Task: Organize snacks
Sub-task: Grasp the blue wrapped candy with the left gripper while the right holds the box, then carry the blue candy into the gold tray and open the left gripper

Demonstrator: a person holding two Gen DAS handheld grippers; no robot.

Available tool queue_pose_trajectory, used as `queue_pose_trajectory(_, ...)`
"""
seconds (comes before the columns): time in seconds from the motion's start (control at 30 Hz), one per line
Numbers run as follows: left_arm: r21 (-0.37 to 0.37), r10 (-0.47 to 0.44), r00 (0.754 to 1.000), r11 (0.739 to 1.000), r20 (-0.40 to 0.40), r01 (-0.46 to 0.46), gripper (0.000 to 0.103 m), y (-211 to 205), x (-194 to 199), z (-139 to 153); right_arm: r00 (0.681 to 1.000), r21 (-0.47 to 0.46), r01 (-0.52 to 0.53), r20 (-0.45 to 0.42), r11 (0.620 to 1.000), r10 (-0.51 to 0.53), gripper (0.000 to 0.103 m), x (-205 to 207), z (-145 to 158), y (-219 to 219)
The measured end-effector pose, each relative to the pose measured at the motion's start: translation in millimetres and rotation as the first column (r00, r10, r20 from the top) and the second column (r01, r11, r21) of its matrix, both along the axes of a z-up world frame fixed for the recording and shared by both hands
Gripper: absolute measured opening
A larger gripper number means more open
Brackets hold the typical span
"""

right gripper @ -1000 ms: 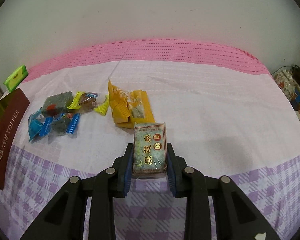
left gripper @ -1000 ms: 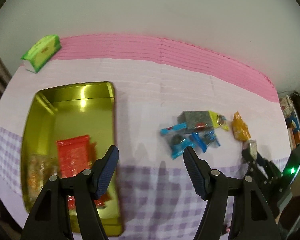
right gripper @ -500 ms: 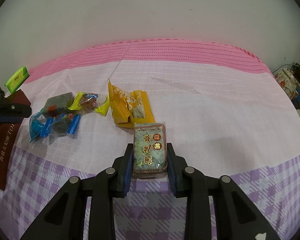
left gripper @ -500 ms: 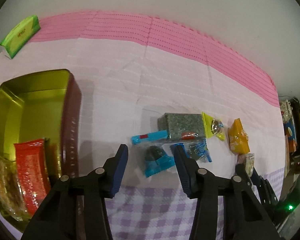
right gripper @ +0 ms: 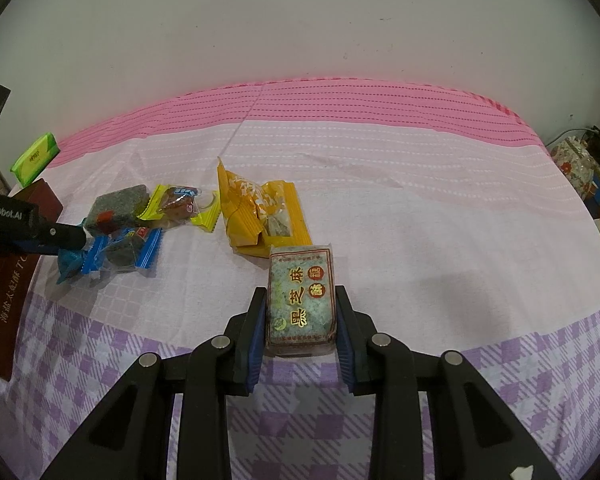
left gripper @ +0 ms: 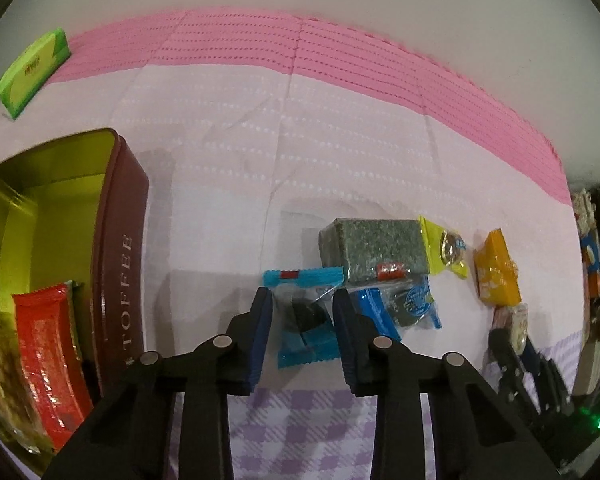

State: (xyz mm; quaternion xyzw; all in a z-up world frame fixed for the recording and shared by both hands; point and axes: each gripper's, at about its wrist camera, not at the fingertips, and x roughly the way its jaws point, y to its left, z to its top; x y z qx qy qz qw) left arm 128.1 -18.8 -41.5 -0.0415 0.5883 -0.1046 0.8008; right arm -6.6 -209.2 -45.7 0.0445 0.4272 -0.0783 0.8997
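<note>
2 grippers are both clamped on snacks right now: the left gripper (left gripper: 303, 312) has its blue pads squeezed onto a light blue clear-window candy wrapper with a dark sweet inside (left gripper: 306, 316), while the right gripper (right gripper: 301, 314) pinches a greenish rectangular sesame cake pack with gold lettering (right gripper: 302, 302) lying on the pink and purple checked tablecloth (right gripper: 420, 220). Just past that are a grey-green speckled block (left gripper: 374, 250), a yellow-wrapped candy (left gripper: 446, 246) and an orange pouch (left gripper: 496, 276), and off left sits the open maroon toffee tin with gold inside (left gripper: 120, 264) holding a red foil packet (left gripper: 50, 356).

Open tin (left gripper: 124, 240) at left of surface (left gripper: 240, 152), loose snack packets (left gripper: 374, 254) clustered to its right, two packets (left gripper: 48, 364) inside tin.
</note>
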Motion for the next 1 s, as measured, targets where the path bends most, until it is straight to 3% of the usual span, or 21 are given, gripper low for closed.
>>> queue_pose_trajectory(0.3, 0.025, -0.04, 0.999, 0.999, 0.009, 0.04, 0.029, 6, -18, 10, 1.0, -0.001, 0.0, 0.0, 1.0, 0.0, 0.03, 0, 0, 0)
queue_pose_trajectory(0.6, 0.027, -0.045, 0.997, 0.999, 0.07, 0.043, 0.029, 33, -40, 44, 1.0, -0.014, 0.0, -0.004, 1.0, 0.0, 0.03, 1, -1, 2)
queue_pose_trajectory(0.77, 0.039, -0.014, 0.995, 0.999, 0.102, 0.01, 0.029, 66, -39, 60, 1.0, -0.018, 0.001, -0.005, 1.0, -0.001, 0.03, 1, -1, 3)
queue_pose_trajectory(1.0, 0.114, 0.065, 0.988, 0.99, 0.141, -0.082, 0.029, 122, -23, 65, 1.0, -0.022, 0.001, -0.005, 1.0, -0.001, 0.03, 1, -1, 3)
